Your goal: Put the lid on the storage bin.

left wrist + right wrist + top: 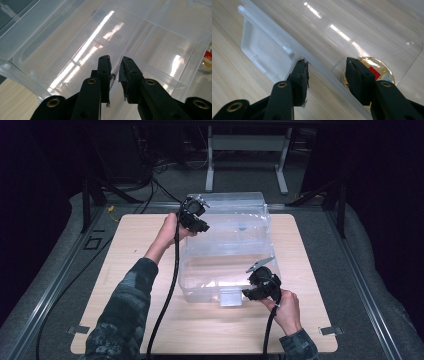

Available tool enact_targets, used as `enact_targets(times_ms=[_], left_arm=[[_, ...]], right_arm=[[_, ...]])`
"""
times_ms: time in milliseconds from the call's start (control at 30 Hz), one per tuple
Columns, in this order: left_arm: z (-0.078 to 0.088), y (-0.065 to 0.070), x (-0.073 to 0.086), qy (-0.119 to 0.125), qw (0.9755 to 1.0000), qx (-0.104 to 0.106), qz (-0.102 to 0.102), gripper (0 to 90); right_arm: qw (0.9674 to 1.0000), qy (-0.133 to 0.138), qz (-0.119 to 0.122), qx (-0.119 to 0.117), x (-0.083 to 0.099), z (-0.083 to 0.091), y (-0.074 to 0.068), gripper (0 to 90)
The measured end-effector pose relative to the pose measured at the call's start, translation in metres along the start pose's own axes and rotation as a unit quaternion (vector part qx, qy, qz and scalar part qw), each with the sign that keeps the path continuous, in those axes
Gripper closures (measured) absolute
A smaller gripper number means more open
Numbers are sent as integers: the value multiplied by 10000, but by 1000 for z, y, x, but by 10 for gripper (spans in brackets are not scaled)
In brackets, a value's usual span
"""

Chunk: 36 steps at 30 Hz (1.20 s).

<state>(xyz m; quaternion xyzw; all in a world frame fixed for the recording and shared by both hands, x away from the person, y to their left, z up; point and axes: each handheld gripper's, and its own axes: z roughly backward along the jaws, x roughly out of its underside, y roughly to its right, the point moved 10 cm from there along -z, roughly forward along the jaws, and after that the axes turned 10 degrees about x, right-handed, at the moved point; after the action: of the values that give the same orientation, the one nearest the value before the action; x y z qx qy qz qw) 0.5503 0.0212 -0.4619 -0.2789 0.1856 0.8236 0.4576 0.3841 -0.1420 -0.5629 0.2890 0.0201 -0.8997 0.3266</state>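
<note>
A clear plastic storage box [225, 245] stands in the middle of the wooden table. My left gripper [200, 226] is at the box's far left corner. Its jaws [115, 60] are shut on the thin clear edge of the box there. My right gripper [250, 292] is at the box's near edge, right of the clear latch flap [231, 297]. In the right gripper view its jaws [325, 61] stand apart astride the box's rim [319, 72], one outside by the latch flap [264, 50], one over the inside. A round gold and red object [377, 71] lies inside the box, partly behind that jaw.
The light wooden table [125, 270] has bare board left, right and in front of the box. The round gold and red object [207, 60] shows at the right edge of the left gripper view. A metal stand [247, 155] and cables lie on the floor beyond.
</note>
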Motion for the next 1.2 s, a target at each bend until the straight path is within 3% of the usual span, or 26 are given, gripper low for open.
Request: enact_targets(times_ms=[567,833,900,1200], left_arm=[[8,12,-1,11,9997,-18,-232,791],[14,18,-1,87,9995,-2,-293,796],[15,20,-1,95,9994,-1,-326,797],[19,29,0,124,9987,-38,-485,801]], right_arm=[[10000,-7,-32,-82,0,-1,1,534],[9999,-84,27,78,-2,-4,2,520],[10000,-29,7,-2,-3,-4,1,520],[10000,-22,-16,76,-4,-5,2,519]])
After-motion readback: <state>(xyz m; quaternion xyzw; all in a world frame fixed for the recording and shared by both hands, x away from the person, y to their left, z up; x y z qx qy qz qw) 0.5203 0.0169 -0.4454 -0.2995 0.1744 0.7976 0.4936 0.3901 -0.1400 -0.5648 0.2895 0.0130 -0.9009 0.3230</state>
